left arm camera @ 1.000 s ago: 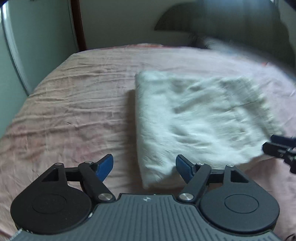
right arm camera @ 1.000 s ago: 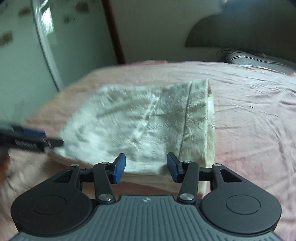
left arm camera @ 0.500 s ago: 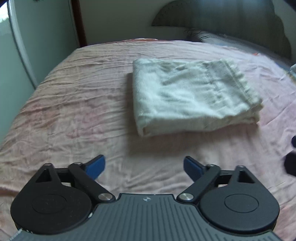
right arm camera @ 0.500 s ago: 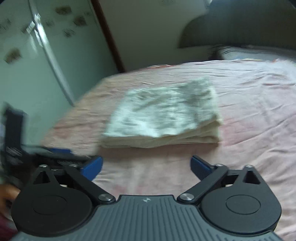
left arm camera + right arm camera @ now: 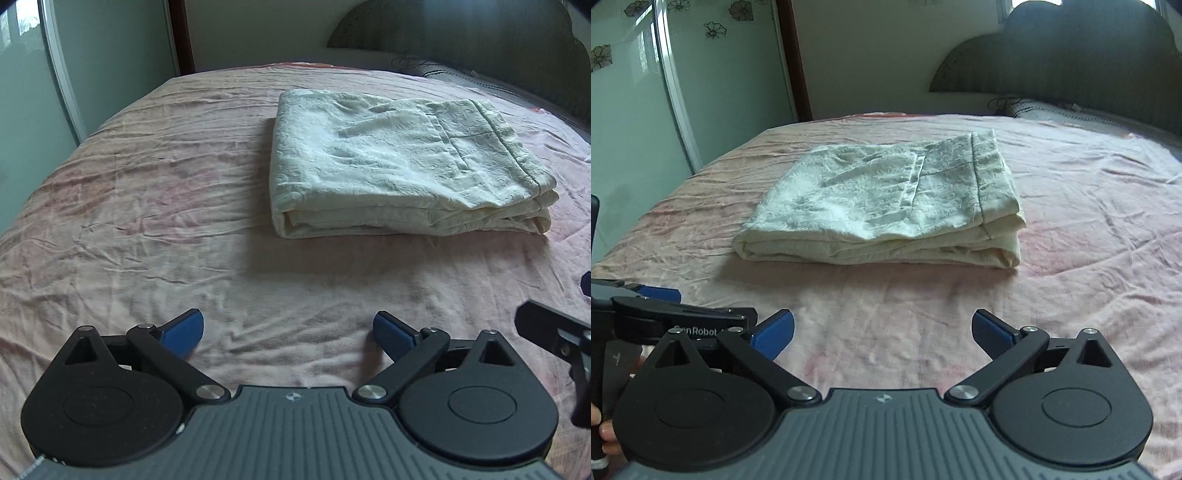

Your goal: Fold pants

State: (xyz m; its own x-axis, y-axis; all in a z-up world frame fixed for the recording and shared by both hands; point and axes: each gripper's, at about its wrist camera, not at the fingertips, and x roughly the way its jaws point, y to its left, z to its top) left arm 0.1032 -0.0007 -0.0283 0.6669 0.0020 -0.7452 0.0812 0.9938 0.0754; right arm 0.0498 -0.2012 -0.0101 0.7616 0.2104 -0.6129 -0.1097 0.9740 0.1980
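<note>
Two hand-held grippers sit nearest, low over the near part of the bed. The left hand-held gripper [image 5: 288,332] has its blue pads [image 5: 183,333] spread wide apart with only sheet between them. The right hand-held gripper [image 5: 882,334] stands the same way, pads far apart and nothing held. In the right wrist view the left one shows at the near left edge, with fingertips of the person's hand [image 5: 602,432] on its handle; in the left wrist view a black part of the right one juts in at the near right edge.

Beyond both, well apart from the pads, the pants [image 5: 402,166] lie folded into a thick cream rectangle on the wrinkled pink bed [image 5: 147,192], layered edges facing near, a seamed hem along the right side.

Farther off, a dark pillow [image 5: 1089,114] lies at the bed's far right under a dark curved headboard [image 5: 1071,51]. A pale green glass door [image 5: 631,110] with flower prints stands at far left.
</note>
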